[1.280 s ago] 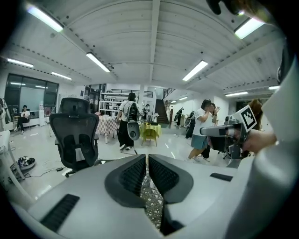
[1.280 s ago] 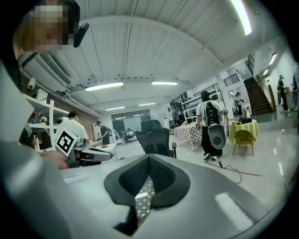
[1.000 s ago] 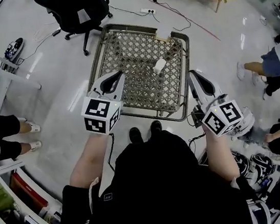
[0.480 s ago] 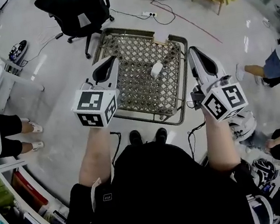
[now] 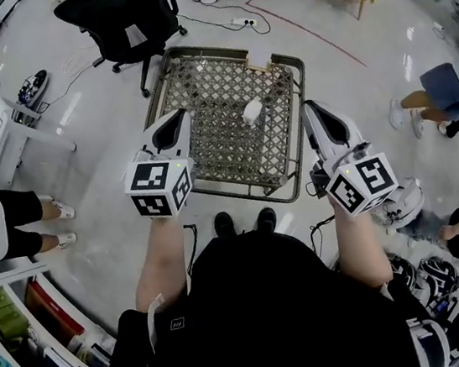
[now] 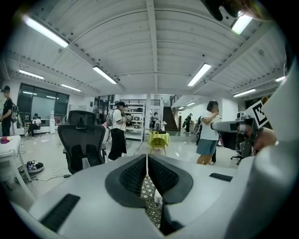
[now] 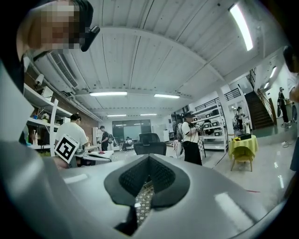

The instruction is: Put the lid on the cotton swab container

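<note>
Container: one small white oblong cotton swab container, lying on the right half of the brown metal lattice table.
Axis: long axis slants from near-left to far-right; too small to tell lid from body.
Left gripper: one, over the table's left edge, well apart from the container, jaws pressed together, nothing between.
Right gripper: one, just outside the table's right rim, jaws together, empty.
Beyond table: one black office chair.

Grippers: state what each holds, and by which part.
Nothing is held: left gripper and right gripper are both shut and empty, away from the white container on the mesh table.
</note>
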Tool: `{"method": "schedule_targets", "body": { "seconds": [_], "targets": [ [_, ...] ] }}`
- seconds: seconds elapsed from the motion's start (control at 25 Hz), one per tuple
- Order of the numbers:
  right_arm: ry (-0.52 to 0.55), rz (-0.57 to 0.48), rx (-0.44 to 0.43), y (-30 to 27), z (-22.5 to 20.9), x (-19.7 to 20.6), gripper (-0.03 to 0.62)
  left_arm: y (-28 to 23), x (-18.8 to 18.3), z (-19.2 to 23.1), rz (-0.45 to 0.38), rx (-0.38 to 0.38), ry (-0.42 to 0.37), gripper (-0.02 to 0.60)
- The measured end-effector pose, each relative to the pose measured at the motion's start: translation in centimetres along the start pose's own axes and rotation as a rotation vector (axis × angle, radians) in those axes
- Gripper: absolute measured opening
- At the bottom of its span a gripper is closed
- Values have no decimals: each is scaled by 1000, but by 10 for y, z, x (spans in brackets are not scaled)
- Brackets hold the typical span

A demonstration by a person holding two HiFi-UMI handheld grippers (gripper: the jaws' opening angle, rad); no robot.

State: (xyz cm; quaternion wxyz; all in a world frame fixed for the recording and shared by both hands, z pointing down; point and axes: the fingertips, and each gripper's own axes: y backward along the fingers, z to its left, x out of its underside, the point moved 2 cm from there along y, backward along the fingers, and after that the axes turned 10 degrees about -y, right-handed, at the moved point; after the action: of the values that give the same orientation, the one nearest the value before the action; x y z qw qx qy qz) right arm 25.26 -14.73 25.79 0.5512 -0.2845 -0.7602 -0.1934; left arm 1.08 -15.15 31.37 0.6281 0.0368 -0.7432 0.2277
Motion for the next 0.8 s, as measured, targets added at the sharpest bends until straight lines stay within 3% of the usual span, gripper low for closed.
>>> {"method": "schedule_targets", "body": {
  "seconds": [0.8],
  "targets": [
    [-39,35,6,-5,-9,14,8,-6,8,2,18,6,-2,17]
  ]
}}
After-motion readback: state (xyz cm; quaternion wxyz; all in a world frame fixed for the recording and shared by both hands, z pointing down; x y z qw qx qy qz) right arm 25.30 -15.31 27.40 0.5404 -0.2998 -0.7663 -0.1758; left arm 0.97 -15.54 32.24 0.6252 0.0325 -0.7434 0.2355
